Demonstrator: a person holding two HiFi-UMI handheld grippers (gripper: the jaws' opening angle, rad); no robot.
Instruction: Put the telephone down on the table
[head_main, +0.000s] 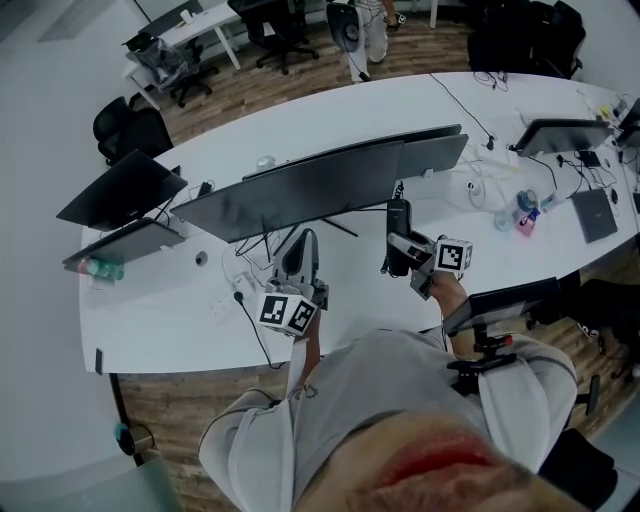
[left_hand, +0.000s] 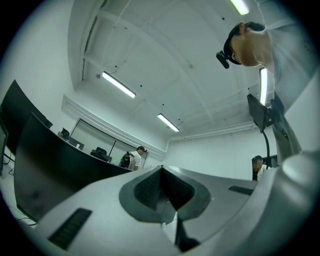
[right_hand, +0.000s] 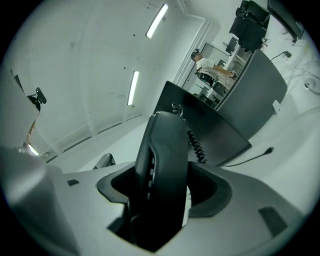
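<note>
Telephone handset: black and gripped upright between the jaws of the right tongs; in the head view it is seen over the white counter, just in front of the monitors. Whether its lower end touches the counter cannot be told.
Right tongs: clamped on the handset, which fills the gap between the two jaws; in the head view they are held to the right of the left tongs.
Coiled cord: seen running along the right side of the handset, against a dark monitor back.
Left tongs: jaws brought together with nothing held between them, aimed upward at the ceiling and its strip lights; in the head view they are held over the counter, near loose cables.
Marker cubes: one is carried on each tongs, on the left and on the right.
Counter: white and curved, with both tongs over its near edge.
Monitors: dark, set in a row beyond both tongs.
</note>
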